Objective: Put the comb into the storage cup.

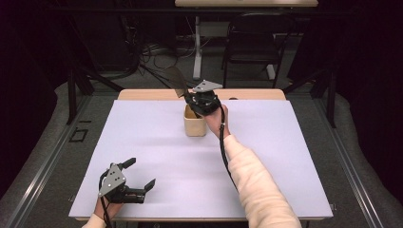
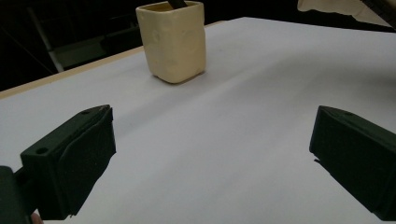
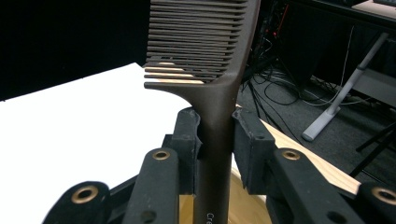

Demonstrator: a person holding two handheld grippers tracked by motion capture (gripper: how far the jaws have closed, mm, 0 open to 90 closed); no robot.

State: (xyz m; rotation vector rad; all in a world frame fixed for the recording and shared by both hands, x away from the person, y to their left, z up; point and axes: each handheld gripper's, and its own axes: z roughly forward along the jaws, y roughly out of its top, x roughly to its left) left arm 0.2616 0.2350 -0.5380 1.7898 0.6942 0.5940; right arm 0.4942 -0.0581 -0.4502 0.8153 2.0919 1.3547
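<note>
1. The table (image 1: 285, 161), under a white sheet, carries everything; its wooden far edge runs along 12 o'clock in the high view.
2. The cream cup (image 1: 195, 124) stands upright just past the table's centre, toward 12 o'clock. In the left gripper view the cup (image 2: 173, 42) sits far off, at about 11 o'clock from the jaws, with a dark handle end poking into its mouth.
3. The right gripper (image 1: 203, 103) hangs directly over the cup's mouth. Its jaws are nearly closed and clamp the handle of the dark comb (image 3: 205, 51) from both sides.
4. The comb's long axis stands close to vertical: teeth up at 12 o'clock, handle pointing down at 6 o'clock into the cup (image 3: 243, 205) below. The coming move likely turns on this line-up, a straight drop into the cup, or a lift out.
5. The left gripper (image 1: 140, 173) rests at the near edge, at 7 o'clock from the cup and well apart from it, jaws spread wide with nothing between them.
</note>
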